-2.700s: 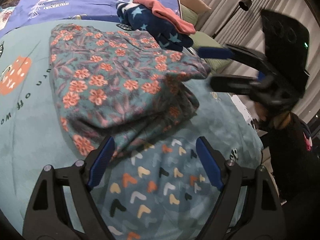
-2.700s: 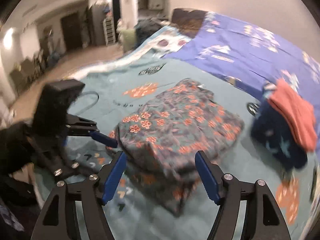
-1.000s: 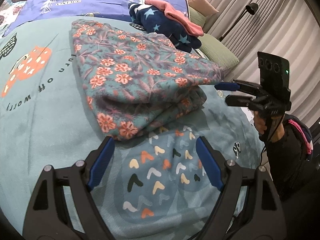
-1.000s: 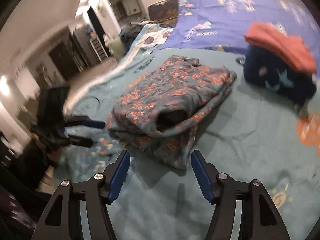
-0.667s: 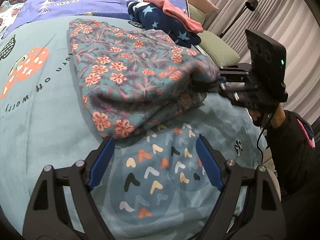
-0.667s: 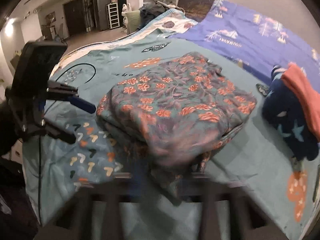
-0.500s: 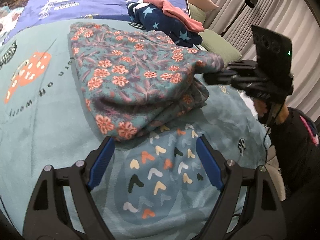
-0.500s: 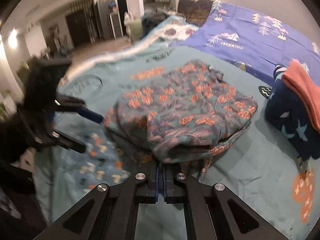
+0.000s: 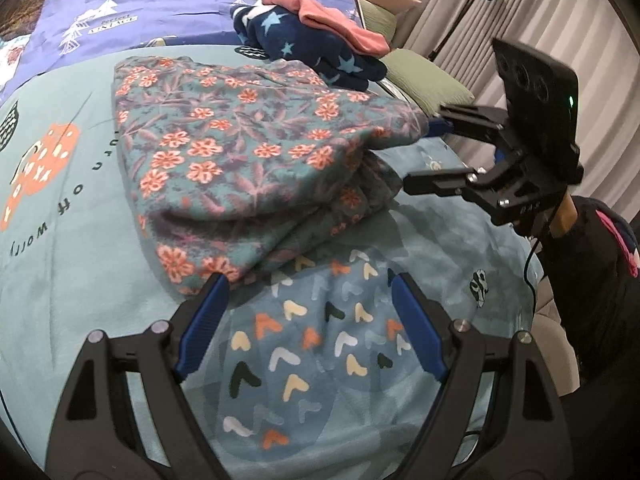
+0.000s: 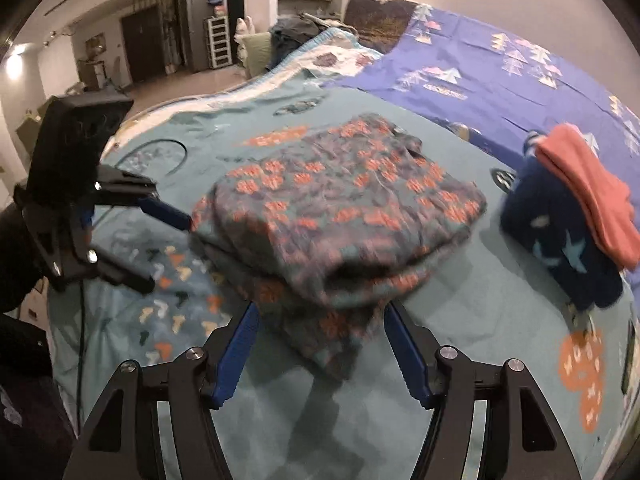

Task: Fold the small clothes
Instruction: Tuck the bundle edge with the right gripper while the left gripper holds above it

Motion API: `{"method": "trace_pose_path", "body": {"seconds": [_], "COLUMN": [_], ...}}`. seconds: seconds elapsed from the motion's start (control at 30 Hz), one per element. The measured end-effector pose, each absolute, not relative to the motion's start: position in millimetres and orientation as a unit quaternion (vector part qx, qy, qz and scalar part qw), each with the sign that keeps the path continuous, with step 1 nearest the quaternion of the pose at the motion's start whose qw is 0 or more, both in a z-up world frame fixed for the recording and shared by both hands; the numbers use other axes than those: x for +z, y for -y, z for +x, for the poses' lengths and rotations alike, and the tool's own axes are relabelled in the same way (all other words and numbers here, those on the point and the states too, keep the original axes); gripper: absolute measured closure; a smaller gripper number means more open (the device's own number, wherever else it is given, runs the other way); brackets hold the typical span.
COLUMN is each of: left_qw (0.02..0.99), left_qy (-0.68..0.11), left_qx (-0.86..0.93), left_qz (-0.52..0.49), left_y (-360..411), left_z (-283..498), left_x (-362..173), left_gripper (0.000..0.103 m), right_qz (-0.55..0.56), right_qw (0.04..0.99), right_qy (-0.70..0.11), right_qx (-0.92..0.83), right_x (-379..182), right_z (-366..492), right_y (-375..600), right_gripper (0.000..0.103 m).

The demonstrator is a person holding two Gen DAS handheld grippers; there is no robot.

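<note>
The floral garment (image 9: 248,160) lies folded in several layers on the bed (image 9: 60,280), filling the centre of the left wrist view and the middle of the right wrist view. Its thick folded edge faces the lower part of both frames, probably so either gripper can reach a corner.

The left gripper (image 9: 308,320) hangs at the bottom of its frame with its fingers spread and nothing between them, one blue pad just beside the garment's lower corner. The right gripper (image 10: 320,344), at the bottom of its own frame, has just been opening its fingers; they now stand apart astride the nearest folded edge, and no pinch on the cloth shows.

At upper right of the left wrist view a navy star garment (image 9: 312,48) with a pink garment (image 9: 332,16) on top sits close behind the floral one, leaving little room there. The open bedcover at left and bottom gives free space for sliding or another fold.
</note>
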State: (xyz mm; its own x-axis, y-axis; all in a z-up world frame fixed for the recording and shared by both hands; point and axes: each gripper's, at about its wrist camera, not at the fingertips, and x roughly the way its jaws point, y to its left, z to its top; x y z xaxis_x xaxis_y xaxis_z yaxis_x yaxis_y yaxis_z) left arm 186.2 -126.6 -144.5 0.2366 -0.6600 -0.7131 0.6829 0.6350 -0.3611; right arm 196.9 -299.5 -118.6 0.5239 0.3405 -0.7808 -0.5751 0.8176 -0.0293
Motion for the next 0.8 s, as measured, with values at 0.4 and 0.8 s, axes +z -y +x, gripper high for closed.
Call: {"method": "trace_pose_path", "body": {"seconds": [0.4, 0.8], "left_qw": [0.785, 0.755], "left_qy": [-0.439, -0.466], "left_qx": [-0.436, -0.461], "left_qz": [0.007, 0.037], "left_y": [134.7, 124.0], "left_z": [198.6, 192.4], "left_x": [-154.3, -157.0], "left_gripper": [0.020, 0.020], "right_qz": [0.009, 0.016], "right_qw": [0.850, 0.798], "right_qy": [-0.415, -0.513], "right_qx": [0.323, 0.315], "right_x": [-114.8, -170.4], "right_z": [217.3, 212.9], "right_y": [331.5, 353.5], "right_gripper": [0.097, 0.101]}}
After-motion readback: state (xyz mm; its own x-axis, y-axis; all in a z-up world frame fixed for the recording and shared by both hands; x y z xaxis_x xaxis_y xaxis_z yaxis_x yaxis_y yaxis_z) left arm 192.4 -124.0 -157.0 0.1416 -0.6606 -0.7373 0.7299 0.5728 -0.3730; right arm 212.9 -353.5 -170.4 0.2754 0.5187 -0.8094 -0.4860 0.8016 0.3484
